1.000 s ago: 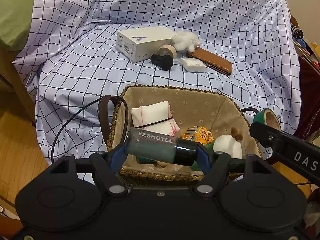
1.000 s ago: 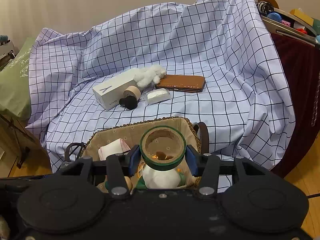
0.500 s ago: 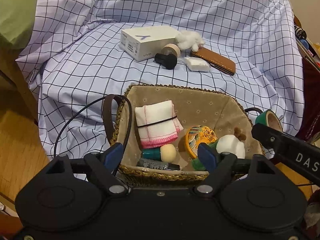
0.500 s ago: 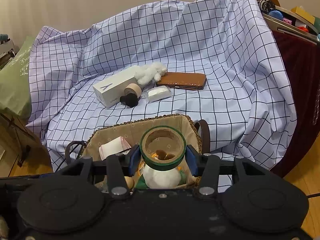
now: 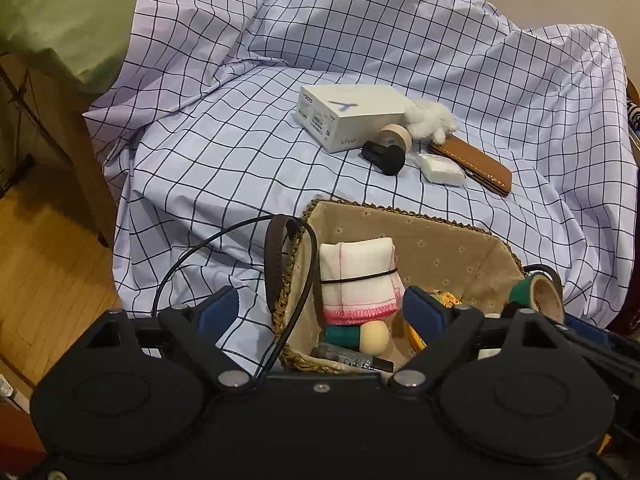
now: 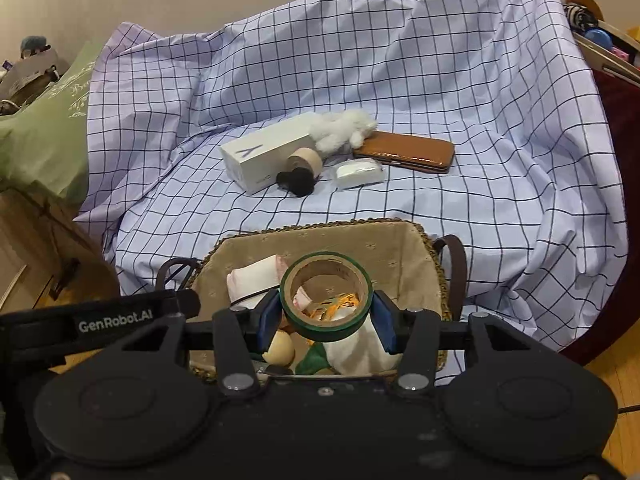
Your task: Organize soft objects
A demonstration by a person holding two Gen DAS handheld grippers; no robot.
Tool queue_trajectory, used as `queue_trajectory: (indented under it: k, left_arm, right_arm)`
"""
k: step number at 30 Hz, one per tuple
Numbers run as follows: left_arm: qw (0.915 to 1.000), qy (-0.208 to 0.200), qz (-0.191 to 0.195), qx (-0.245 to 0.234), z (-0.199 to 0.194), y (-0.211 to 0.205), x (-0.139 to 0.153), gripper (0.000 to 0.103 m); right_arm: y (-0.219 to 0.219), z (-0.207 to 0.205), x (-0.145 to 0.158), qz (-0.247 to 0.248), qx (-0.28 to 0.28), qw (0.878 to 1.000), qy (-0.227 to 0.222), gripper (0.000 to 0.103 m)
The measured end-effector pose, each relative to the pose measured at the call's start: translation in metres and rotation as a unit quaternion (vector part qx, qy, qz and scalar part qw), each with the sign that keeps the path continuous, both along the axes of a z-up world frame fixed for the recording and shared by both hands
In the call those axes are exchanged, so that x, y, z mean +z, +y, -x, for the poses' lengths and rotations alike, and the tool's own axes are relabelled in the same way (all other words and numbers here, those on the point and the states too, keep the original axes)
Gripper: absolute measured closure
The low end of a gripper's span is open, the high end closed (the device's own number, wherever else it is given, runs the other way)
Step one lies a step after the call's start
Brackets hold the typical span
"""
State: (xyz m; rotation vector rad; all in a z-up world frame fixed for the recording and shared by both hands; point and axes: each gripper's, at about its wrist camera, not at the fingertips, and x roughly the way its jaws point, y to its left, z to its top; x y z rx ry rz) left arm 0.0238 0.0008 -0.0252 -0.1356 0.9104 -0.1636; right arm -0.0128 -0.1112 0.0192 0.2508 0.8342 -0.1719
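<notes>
While the right gripper is gripping a green tape roll between its blue pads, it is hovering directly above the woven basket, so the coming move turns on a short drop straight down. That roll is standing on edge, its open core facing the camera and its round axis running away toward the basket's far rim. Through the hole, an orange patterned item and a white soft toy are showing below.

Beside it, the left gripper is opening its jaws with nothing between them, straddling the basket's near-left corner and its brown strap handle. Inside, a folded white cloth bound with a black band is lying against the left wall, with a cream-tipped sponge and a dark bottle along the near edge.

Farther off, near the middle of the checked sheet, a white box, a tuft of cotton, a black-headed brush, a small white packet and a brown case are waiting in a cluster. Judging by the views, the empty left gripper is better placed to fetch them.

Both gripper bodies are hiding the basket's near rim, and the orange item is too obscured to name.
</notes>
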Motion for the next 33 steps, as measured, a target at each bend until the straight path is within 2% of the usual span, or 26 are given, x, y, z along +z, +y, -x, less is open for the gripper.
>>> queue_trajectory:
  k: [27,33]
  left_arm:
    - [0.9998,0.008,-0.011,-0.017,0.0013,-0.0059,-0.0033,0.017]
    - [0.9997,0.007,-0.017,-0.018,0.0020,-0.0072,-0.0035,0.013]
  right_arm:
    - [-0.0082,0.0010,-0.0049,-0.008,-0.022,1.000,0.012,0.052]
    - [-0.0093,0.0009,-0.0057,-0.008,-0.026,1.000,0.016,0.051]
